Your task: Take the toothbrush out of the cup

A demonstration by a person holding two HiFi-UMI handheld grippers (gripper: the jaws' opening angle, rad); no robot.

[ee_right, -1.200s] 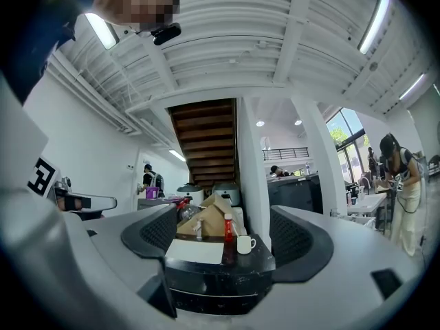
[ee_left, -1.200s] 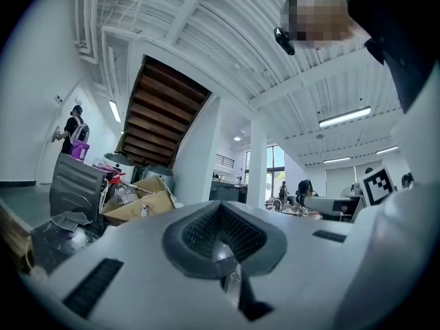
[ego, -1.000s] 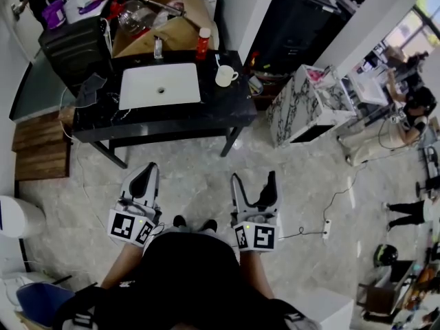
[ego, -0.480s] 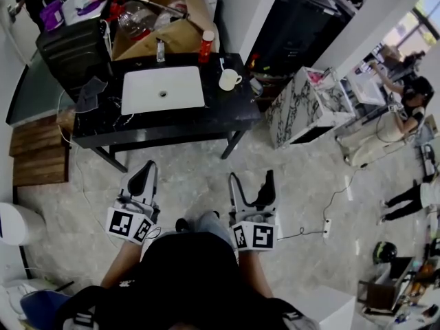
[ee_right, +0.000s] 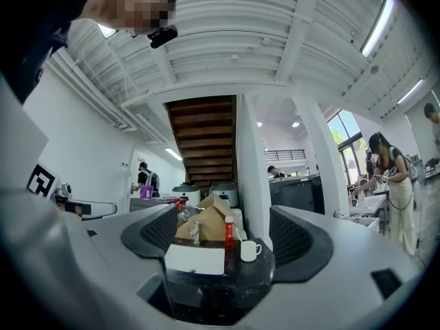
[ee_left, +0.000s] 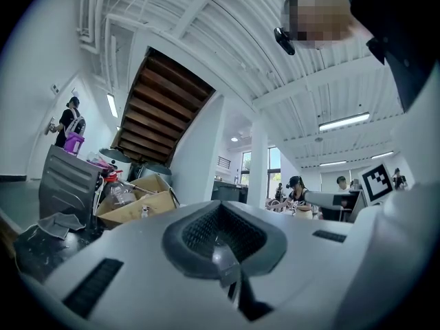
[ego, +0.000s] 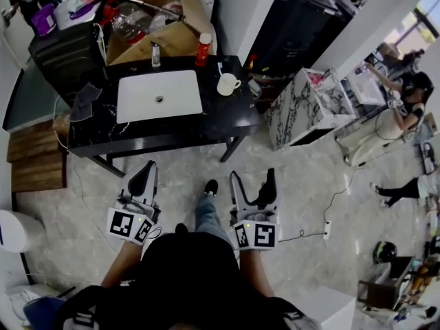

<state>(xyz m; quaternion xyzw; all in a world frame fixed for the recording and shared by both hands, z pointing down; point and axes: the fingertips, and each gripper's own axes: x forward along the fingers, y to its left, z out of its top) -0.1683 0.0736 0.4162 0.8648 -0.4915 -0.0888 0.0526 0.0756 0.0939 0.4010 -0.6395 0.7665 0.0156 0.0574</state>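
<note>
A white cup [ego: 226, 84] with a toothbrush [ego: 219, 68] standing in it sits at the right end of a black table [ego: 227, 119], beside a white sink [ego: 159, 95]. In the right gripper view the cup [ee_right: 249, 250] and toothbrush [ee_right: 238, 234] show far ahead between the jaws. Both grippers are held low in front of the person, well short of the table. My left gripper [ego: 143, 179] is shut and empty, its pads [ee_left: 221, 247] pressed together. My right gripper [ego: 252, 182] is open and empty.
A red bottle [ego: 203, 48] and a faucet [ego: 155, 53] stand at the table's back edge, with an open cardboard box [ego: 163, 19] behind. A marble cabinet [ego: 302, 106] stands right of the table, wooden steps [ego: 36, 153] to its left. A cable and power strip [ego: 326, 229] lie on the floor.
The person has stepped forward: a leg and shoe now show between the grippers, and the table sits slightly nearer. Both grippers keep their pose.
</note>
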